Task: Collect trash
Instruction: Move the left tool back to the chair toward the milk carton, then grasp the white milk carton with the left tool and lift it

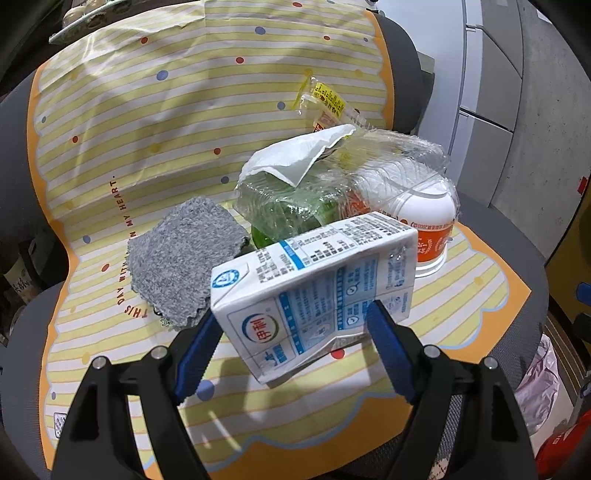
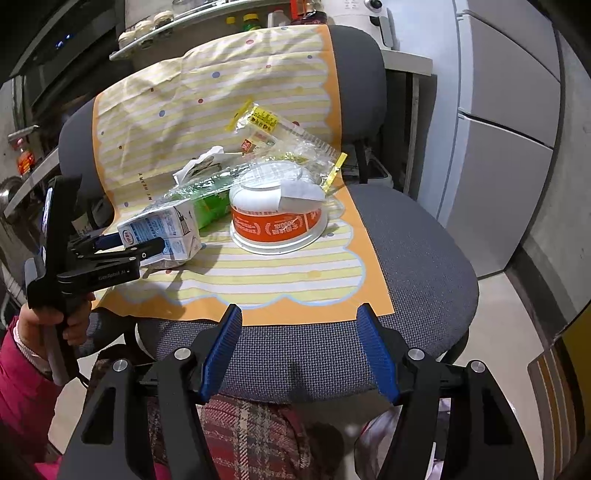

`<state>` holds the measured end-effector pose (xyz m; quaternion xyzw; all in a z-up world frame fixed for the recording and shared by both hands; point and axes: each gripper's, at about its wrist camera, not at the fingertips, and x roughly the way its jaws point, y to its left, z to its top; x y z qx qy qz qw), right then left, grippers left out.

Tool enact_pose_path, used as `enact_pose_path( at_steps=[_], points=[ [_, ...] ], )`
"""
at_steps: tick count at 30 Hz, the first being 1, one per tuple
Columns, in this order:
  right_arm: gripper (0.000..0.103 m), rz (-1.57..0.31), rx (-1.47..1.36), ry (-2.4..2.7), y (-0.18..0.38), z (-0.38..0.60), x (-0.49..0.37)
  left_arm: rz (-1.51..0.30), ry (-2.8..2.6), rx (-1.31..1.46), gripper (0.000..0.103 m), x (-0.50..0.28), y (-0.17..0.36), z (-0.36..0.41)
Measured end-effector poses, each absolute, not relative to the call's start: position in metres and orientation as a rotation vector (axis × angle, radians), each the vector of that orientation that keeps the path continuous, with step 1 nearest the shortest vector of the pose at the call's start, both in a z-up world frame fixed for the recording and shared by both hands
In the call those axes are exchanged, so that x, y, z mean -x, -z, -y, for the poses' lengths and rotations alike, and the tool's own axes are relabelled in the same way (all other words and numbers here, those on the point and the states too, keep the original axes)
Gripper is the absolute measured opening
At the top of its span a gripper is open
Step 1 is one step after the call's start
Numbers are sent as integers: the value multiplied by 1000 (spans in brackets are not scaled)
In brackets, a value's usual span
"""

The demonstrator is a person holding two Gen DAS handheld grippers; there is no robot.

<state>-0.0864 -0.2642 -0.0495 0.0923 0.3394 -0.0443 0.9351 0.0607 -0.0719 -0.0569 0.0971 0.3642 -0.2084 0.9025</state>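
A milk carton (image 1: 314,291) lies tilted on a striped paper mat (image 1: 147,110) spread over a grey office chair (image 2: 424,258), at the near left of a trash pile. The left hand-held gripper (image 1: 291,343) straddles the carton, blue pads seemingly touching its sides, apparently grasping it. The right hand-held gripper (image 2: 299,350) hangs released and empty over the seat's near edge. To lift cleanly, squeeze gently: the carton looks crushable, and a grey cloth (image 1: 184,258) lies just beside it.

A home kitchen: a glass shelf of spice jars (image 2: 147,27), a dark built-in oven (image 2: 70,48), and tall pale grey cabinet doors (image 2: 506,103).
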Motion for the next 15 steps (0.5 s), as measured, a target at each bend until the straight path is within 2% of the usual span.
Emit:
enact_pose_path(
  at_steps=[9, 15],
  points=[
    [67, -701, -190, 92, 52, 266, 86, -761, 444, -204, 77, -63, 59, 74],
    [67, -696, -196, 98, 52, 266, 87, -762, 516, -227, 66, -49, 58, 85]
  ],
)
